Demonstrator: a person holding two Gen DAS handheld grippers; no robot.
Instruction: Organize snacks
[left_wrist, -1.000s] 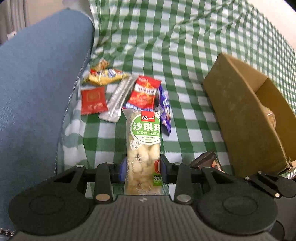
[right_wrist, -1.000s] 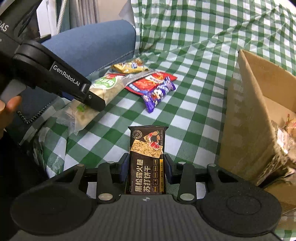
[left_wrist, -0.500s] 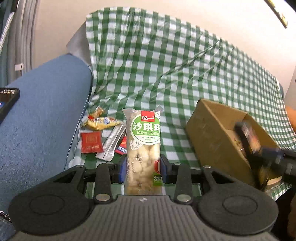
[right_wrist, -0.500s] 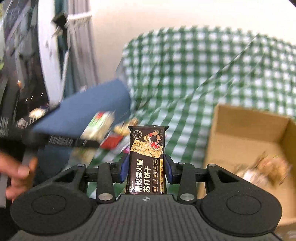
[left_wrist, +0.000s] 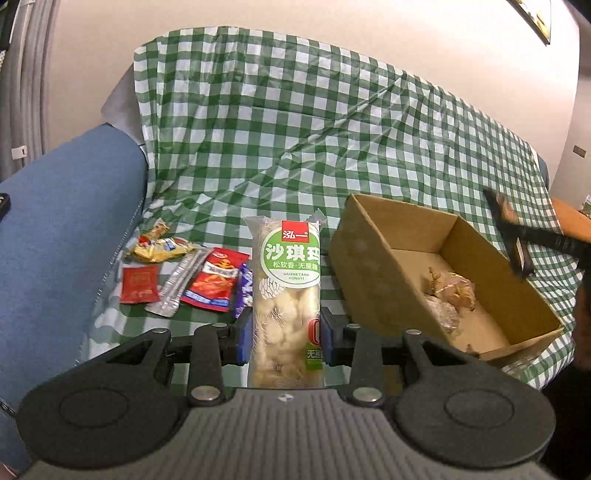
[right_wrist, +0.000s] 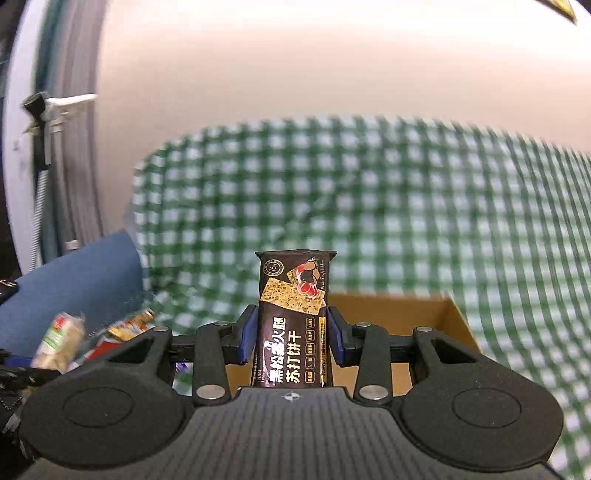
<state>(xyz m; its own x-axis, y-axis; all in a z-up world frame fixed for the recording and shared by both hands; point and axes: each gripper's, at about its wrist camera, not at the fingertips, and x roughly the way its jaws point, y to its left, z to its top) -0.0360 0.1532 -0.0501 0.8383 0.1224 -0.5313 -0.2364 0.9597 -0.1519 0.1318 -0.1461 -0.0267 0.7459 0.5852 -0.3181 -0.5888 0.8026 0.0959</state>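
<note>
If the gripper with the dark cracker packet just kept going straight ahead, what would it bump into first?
Probably the cardboard box, which sits right behind the cracker packet held in the right gripper. Beyond it rises the green checked cloth. The view is blurred, so depth is uncertain.

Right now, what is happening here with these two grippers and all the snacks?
A person is sorting snacks into a cardboard box on a green checked cloth. The left gripper is shut on a sachima pack, held upright in front of the box. The right gripper is shut on a black cracker pack, held above the box. The box already holds a few wrapped snacks. Several loose packets lie on the cloth, left of the box.
</note>
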